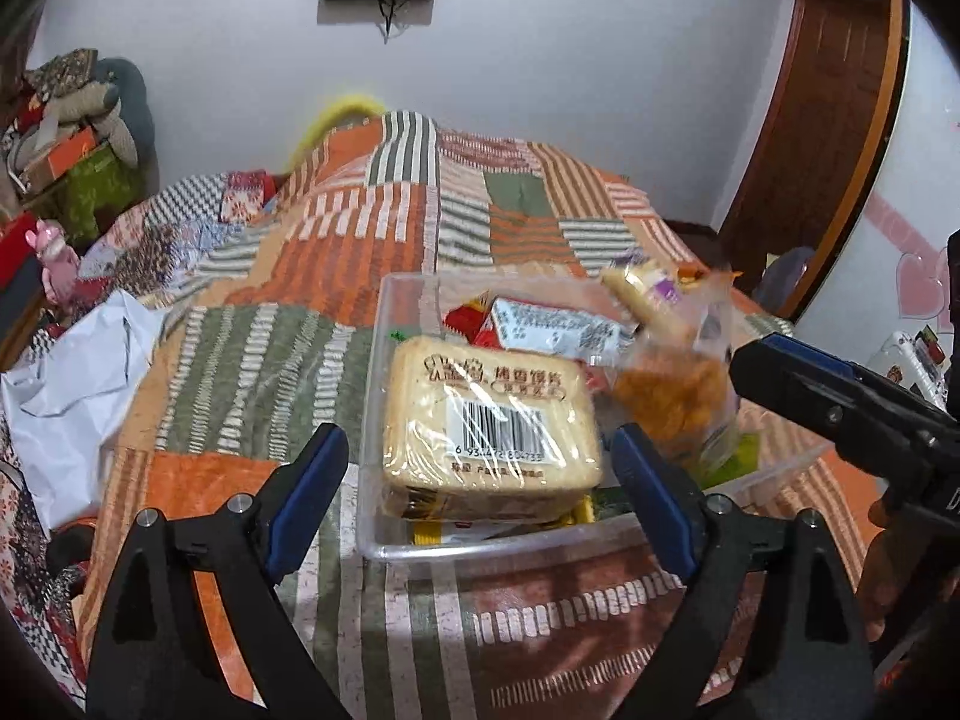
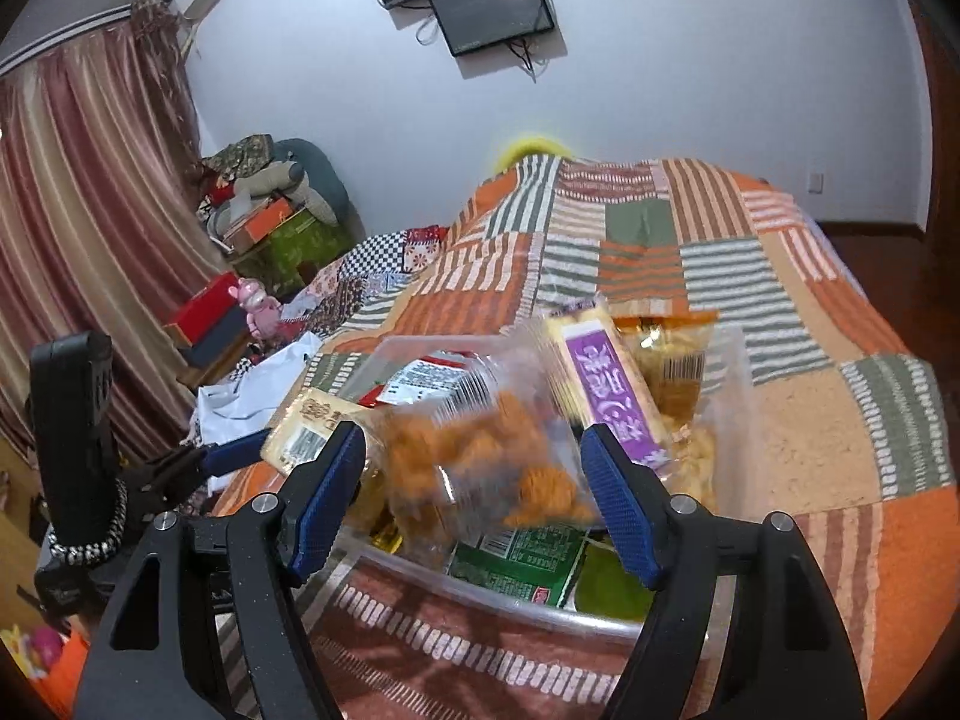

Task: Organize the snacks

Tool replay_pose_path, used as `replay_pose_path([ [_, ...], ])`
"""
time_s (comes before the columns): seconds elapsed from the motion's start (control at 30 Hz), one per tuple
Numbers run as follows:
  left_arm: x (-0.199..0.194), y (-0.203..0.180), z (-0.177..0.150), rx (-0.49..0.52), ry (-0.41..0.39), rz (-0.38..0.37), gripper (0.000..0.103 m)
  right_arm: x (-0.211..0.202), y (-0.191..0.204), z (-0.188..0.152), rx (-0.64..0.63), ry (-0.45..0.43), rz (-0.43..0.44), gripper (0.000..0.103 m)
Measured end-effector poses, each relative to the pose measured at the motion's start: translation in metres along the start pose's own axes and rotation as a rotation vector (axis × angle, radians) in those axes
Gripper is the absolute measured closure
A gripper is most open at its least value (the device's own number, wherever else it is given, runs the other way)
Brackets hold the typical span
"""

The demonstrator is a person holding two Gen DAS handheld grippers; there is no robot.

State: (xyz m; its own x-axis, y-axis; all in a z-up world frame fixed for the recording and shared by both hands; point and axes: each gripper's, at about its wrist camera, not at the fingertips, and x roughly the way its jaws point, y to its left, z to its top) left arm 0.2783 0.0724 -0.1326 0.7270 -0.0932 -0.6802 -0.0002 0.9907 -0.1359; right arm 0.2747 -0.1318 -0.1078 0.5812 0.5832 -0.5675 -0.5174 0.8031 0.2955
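Both jaws stood spread: left gripper (image 1: 480, 456) framed the bread pack (image 1: 489, 420), right gripper (image 2: 474, 480) straddled the blurred orange snack bag (image 2: 480, 468), above the bin (image 1: 510, 546), for sorting.

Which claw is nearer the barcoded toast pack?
Left. The left claw straddles the toast pack, jaws open. The right claw sits farther off, around the orange snack bag.

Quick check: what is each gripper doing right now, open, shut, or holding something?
Left gripper: open, jaws either side of the clear-wrapped beige toast pack, not pressing it.
Right gripper: open around the blurred clear bag of orange snacks; contact unclear.
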Motion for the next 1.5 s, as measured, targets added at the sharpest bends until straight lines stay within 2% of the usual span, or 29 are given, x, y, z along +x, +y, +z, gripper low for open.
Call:
replay_pose_path([
  [0.27, -0.058, -0.015, 0.004, 0.05, -0.131, 0.042, 0.013, -0.035, 0.012, 0.004, -0.055, -0.064, -0.016, 0.03],
  [0.63, -0.162, -0.031, 0.002, 0.034, -0.325, 0.035, 0.013, -0.123, 0.029, 0.01, -0.069, -0.228, -0.021, 0.03],
  [0.77, -0.195, -0.038, -0.006, 0.022, -0.375, 0.011, 0.004, -0.156, 0.041, 0.006, -0.086, -0.289, -0.018, 0.025],
  [0.87, -0.218, -0.045, -0.014, 0.032, -0.409, 0.003, 0.001, -0.173, 0.051, 0.0, -0.106, -0.326, -0.025, 0.018],
  [1.1, -0.247, -0.054, -0.029, 0.032, -0.457, 0.014, 0.0, -0.189, 0.063, -0.012, -0.13, -0.38, -0.077, 0.001],
  [1.2, -0.25, -0.055, -0.034, 0.03, -0.461, 0.01, 0.0, -0.188, 0.065, -0.015, -0.142, -0.385, -0.116, 0.0],
  [1.5, -0.258, -0.063, -0.046, 0.049, -0.495, 0.027, 0.0, -0.19, 0.069, -0.021, -0.136, -0.401, -0.125, 0.0],
])
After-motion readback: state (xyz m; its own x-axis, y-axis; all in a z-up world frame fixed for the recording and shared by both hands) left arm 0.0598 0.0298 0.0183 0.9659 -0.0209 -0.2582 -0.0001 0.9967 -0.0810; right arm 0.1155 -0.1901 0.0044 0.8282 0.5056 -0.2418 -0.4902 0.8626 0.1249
